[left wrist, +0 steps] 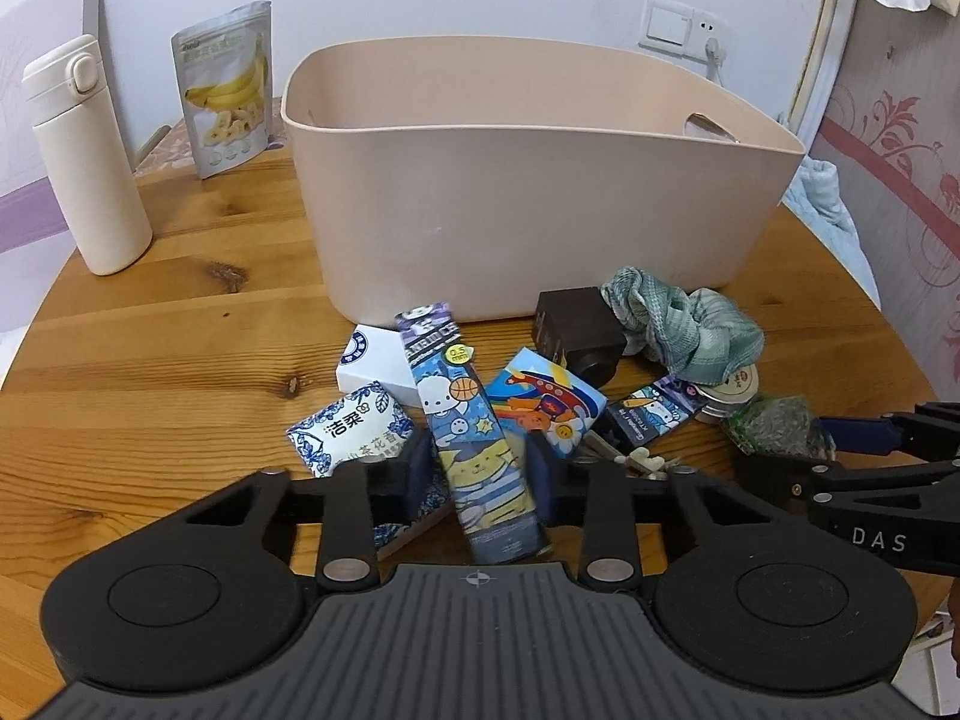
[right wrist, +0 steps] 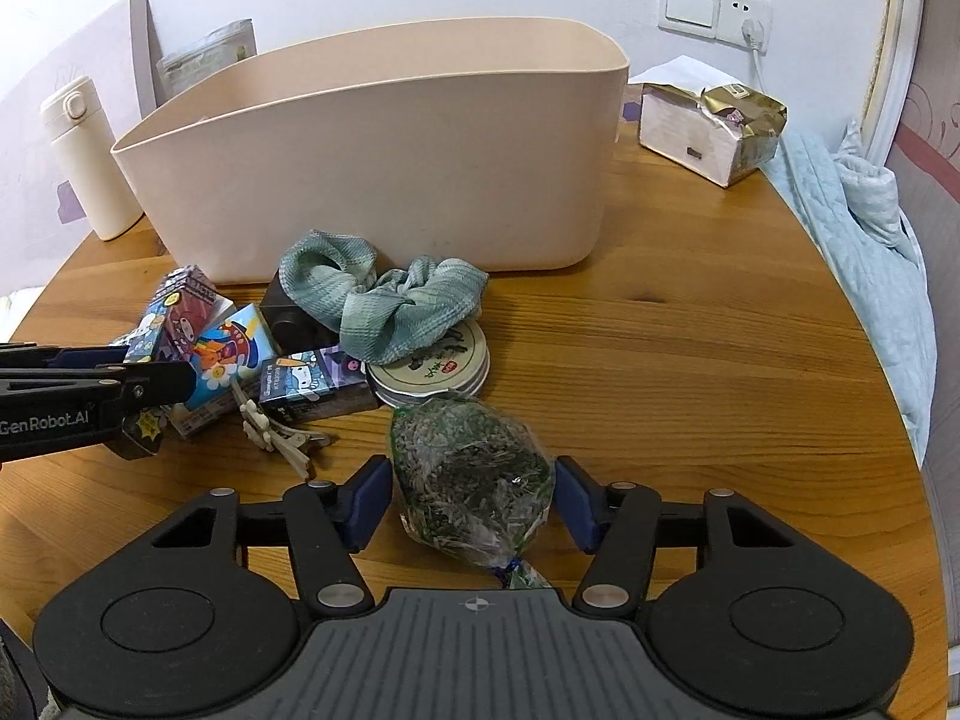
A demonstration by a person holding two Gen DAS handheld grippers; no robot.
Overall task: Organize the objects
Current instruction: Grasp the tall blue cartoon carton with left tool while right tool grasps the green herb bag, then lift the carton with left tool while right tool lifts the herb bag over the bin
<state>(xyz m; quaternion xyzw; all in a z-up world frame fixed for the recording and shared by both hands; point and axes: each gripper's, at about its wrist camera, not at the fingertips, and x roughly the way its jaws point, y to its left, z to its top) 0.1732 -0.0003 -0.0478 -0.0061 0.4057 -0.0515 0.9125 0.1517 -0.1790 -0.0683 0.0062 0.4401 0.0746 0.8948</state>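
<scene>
Crinkly plastic could slide free: the right gripper (right wrist: 471,504) brackets the seed bag (right wrist: 471,474) with jaws barely touching, while the left gripper (left wrist: 480,468) pinches a cartoon box (left wrist: 474,450) before the bin (left wrist: 528,180) ahead.

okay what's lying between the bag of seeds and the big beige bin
In the right wrist view, a round tin lies just beyond the bag of seeds, with a crumpled green cloth draped onto it, reaching back to the beige bin.
</scene>
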